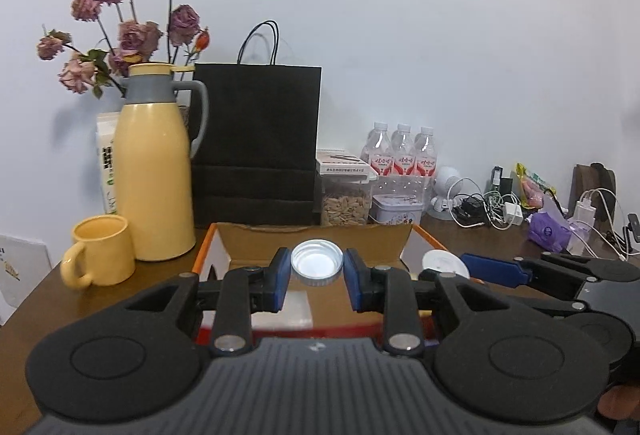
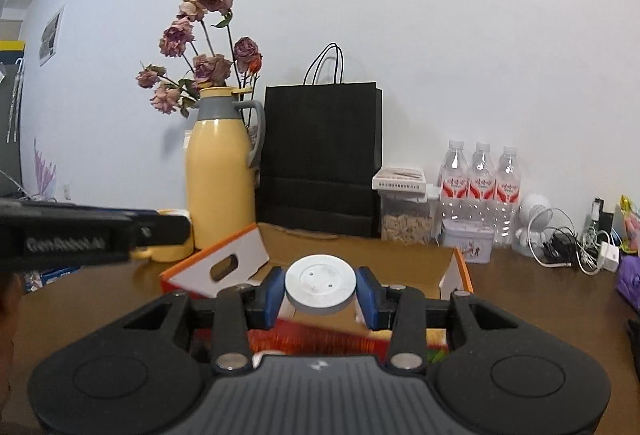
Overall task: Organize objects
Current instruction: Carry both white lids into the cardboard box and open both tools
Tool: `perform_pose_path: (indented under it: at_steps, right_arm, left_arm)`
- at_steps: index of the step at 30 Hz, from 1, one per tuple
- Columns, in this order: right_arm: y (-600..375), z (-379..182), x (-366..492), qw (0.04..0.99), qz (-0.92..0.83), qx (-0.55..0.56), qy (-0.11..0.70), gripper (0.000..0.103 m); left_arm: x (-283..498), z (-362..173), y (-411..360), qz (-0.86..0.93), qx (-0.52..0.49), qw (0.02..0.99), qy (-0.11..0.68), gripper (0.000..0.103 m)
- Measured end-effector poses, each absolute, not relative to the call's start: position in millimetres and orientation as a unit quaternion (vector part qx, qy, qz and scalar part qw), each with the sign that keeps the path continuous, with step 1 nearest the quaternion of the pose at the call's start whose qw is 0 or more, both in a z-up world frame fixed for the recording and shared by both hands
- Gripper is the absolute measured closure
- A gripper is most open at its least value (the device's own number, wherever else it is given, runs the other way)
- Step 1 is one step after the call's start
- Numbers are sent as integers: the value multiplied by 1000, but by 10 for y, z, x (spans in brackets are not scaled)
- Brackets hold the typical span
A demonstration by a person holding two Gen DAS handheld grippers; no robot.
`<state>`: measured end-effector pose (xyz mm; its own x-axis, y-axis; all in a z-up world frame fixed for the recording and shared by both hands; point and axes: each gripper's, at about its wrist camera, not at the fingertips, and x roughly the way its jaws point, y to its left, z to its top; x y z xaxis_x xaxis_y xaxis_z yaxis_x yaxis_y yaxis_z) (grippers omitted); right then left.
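My left gripper (image 1: 317, 269) is shut on a round silver metal lid (image 1: 317, 262), its hollow side facing up, held above an open cardboard box (image 1: 316, 241) with orange edges. My right gripper (image 2: 321, 293) is shut on a white round disc-shaped object (image 2: 320, 283), held over the same cardboard box (image 2: 360, 259). In the left wrist view the right gripper (image 1: 472, 267) shows at the right, blue fingers on the white disc (image 1: 440, 262). In the right wrist view the left gripper's black body (image 2: 80, 235) reaches in from the left edge.
On the brown table: a yellow thermos (image 1: 154, 171) with a yellow mug (image 1: 100, 257), dried roses (image 1: 132, 19), a black paper bag (image 1: 258, 143), a seed jar (image 1: 345, 195), three water bottles (image 1: 402, 151), a small tin (image 1: 396, 209), tangled cables and chargers (image 1: 496, 207), a purple packet (image 1: 548, 233).
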<state>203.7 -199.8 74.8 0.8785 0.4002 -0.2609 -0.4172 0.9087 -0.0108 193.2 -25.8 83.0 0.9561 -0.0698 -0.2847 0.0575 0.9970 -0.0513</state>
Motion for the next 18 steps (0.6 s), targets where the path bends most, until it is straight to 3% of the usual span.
perform_pose_path:
  at_steps: [7, 18]
  right_arm:
    - [-1910, 759, 2631, 968, 200, -34, 145, 65]
    - [-1900, 339, 3044, 961, 187, -32, 200, 65]
  left_arm:
    - [2488, 844, -372, -12, -29, 986, 163, 74]
    - [3042, 343, -353, -13, -42, 969, 242, 74]
